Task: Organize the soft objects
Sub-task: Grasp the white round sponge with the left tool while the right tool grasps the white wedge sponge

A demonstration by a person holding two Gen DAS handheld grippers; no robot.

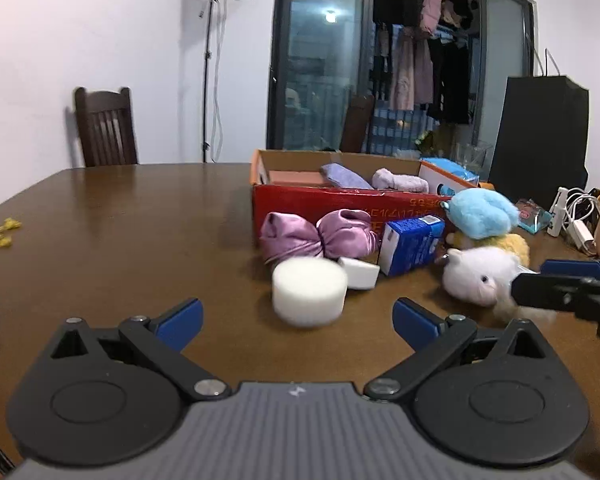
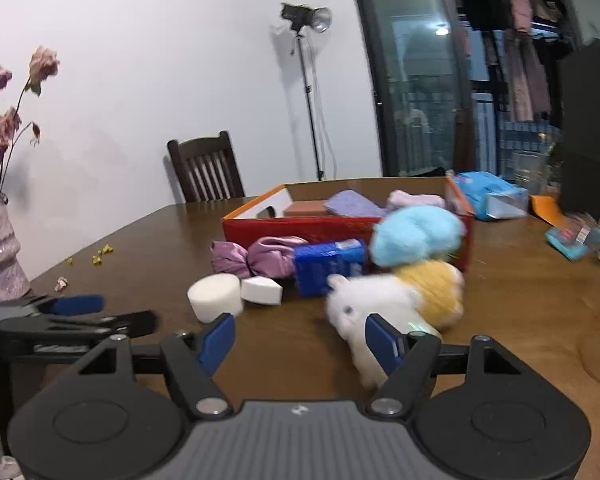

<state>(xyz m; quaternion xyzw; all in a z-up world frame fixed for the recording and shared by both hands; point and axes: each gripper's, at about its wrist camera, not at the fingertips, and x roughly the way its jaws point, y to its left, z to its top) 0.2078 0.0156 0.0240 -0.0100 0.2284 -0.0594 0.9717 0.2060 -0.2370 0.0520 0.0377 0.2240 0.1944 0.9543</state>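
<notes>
Over table (image 1: pixel 120 216), both grippers (image 1: pixel 298 322) level, jaws apart.

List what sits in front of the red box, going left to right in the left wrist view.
Purple satin bow → blue carton → white plush toy.

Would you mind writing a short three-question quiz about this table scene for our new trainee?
1. True or false: the left hand-held gripper is open.
2. Which lies nearest it: A) white round sponge B) blue plush C) red box?
3. Fill in: the purple cloth lies inside the ___.

Key: 1 true; 2 A; 3 red box.
</notes>
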